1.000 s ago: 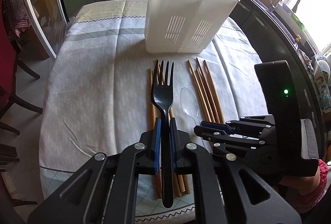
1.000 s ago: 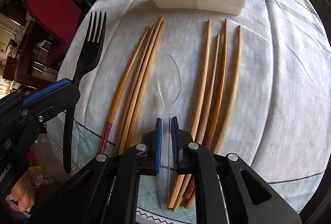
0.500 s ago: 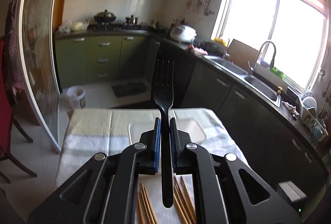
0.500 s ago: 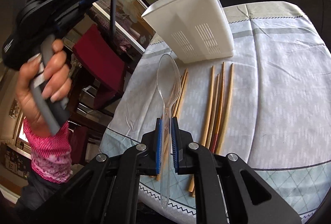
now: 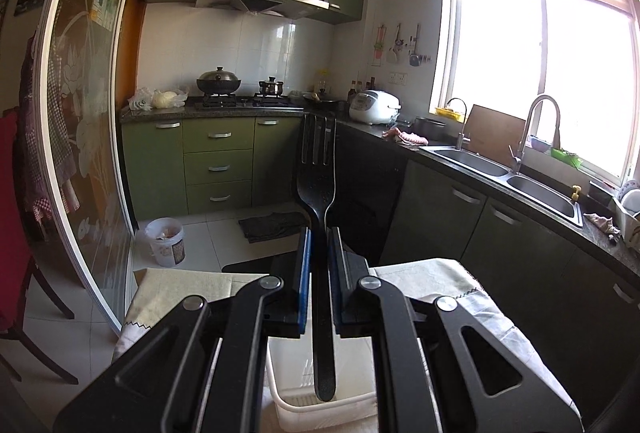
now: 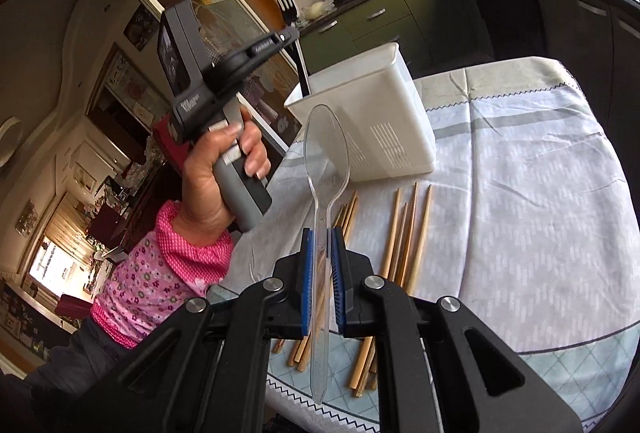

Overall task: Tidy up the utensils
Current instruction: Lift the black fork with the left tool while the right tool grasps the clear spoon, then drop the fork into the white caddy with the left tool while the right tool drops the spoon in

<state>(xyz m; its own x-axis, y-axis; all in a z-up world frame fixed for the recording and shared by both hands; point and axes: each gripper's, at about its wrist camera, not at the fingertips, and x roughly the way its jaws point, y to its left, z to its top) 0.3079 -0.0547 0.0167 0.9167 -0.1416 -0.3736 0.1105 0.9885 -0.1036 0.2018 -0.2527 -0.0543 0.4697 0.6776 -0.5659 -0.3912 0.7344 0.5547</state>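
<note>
My left gripper is shut on a black plastic fork, tines up, handle end hanging inside the white slotted utensil holder below. In the right wrist view the left gripper holds the fork upright over the holder, with the handle dipping past its rim. My right gripper is shut on a clear plastic spoon, lifted above the table, in front of the holder. Wooden chopsticks lie in two groups on the cloth.
The table wears a grey-white cloth. A glass sliding door stands to the left, with a red chair beside it. Kitchen counters, a stove and a sink lie beyond.
Both grippers lifted their utensils off the table. The left one swung the fork upright and moved over the holder, lowering its handle in. The right raised the spoon.
</note>
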